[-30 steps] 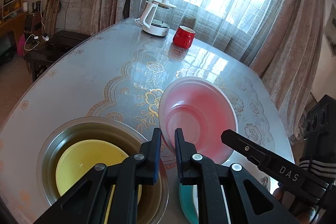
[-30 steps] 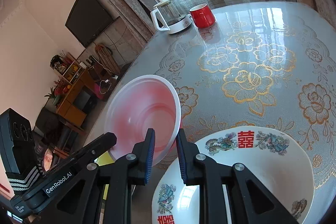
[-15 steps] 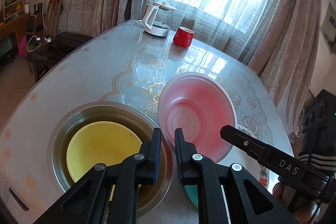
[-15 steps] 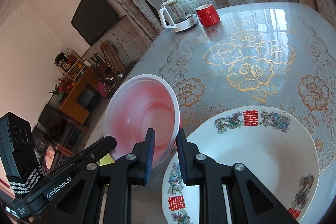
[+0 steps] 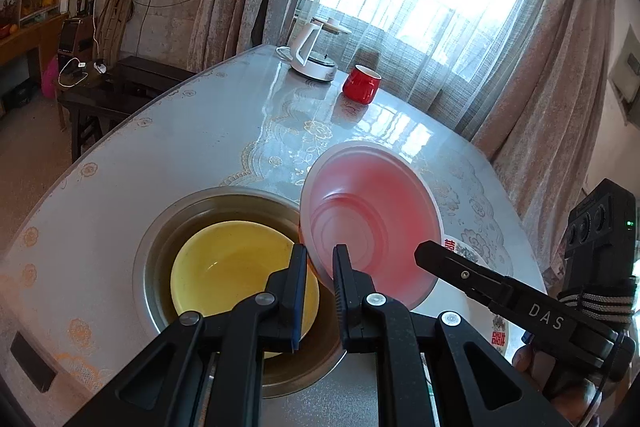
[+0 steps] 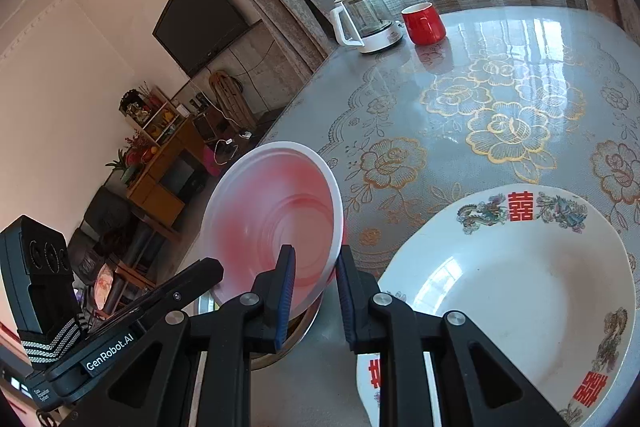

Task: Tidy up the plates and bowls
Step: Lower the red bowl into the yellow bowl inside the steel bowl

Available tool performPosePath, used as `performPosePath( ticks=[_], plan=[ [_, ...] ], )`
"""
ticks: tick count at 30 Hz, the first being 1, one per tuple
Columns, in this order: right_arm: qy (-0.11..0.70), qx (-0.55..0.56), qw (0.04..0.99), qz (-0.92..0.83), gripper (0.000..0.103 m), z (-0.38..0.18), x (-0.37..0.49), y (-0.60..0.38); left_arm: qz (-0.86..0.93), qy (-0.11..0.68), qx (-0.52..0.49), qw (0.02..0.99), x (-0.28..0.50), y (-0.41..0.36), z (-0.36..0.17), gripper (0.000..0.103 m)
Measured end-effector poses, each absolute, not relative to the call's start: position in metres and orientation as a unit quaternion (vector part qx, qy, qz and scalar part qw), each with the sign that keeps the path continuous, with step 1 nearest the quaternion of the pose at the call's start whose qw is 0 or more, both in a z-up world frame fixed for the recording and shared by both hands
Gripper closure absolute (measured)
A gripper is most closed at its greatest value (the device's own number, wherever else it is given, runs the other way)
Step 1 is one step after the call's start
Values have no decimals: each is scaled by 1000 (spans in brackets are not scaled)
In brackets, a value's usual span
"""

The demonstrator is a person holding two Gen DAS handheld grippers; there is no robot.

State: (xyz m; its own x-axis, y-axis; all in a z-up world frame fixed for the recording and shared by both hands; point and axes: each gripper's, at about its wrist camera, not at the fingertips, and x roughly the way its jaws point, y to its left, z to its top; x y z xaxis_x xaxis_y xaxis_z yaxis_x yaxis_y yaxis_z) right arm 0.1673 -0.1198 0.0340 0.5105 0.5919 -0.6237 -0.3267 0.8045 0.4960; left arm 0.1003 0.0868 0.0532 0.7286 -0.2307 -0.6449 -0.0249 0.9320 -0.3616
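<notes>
A translucent pink bowl (image 5: 372, 227) (image 6: 272, 211) hangs tilted above the table, held by both grippers. My left gripper (image 5: 320, 267) is shut on its near left rim. On the near right rim my right gripper (image 6: 316, 267) is shut. Just left of and below the pink bowl, a yellow bowl (image 5: 232, 267) sits inside a steel basin (image 5: 160, 227). The pink bowl's left edge overlaps the basin's rim in the left wrist view. A white plate with red characters (image 6: 500, 287) (image 5: 460, 251) lies on the table to the right.
A white kettle (image 5: 316, 55) (image 6: 364, 23) and a red mug (image 5: 362, 89) (image 6: 424, 23) stand at the table's far end by the curtained window. The flowered tablecloth (image 6: 512, 127) lies between them and the plate. The table's left edge drops to the floor and furniture.
Both grippers have carried the pink bowl leftward, from over the white plate toward the steel basin. The basin and yellow bowl now show more fully in the left wrist view.
</notes>
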Motion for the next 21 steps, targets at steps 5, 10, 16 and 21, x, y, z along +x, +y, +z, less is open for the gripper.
performPosePath(
  ticks=[5,10,16,21],
  plan=[
    [415,152,849,290,82,37,162,-101,-46,361,-193,911,91,110,54,90],
    [424,147,838,311,82,34,157,-82,-34,360,-218,906,82,132,51,90],
    [441,139,827,319,82,23,155,-64,-20,371,-233,899,79,147,39,90],
    [460,137,818,315,82,10,158,-59,-14,384,-238,892,81,151,28,90]
  ],
)
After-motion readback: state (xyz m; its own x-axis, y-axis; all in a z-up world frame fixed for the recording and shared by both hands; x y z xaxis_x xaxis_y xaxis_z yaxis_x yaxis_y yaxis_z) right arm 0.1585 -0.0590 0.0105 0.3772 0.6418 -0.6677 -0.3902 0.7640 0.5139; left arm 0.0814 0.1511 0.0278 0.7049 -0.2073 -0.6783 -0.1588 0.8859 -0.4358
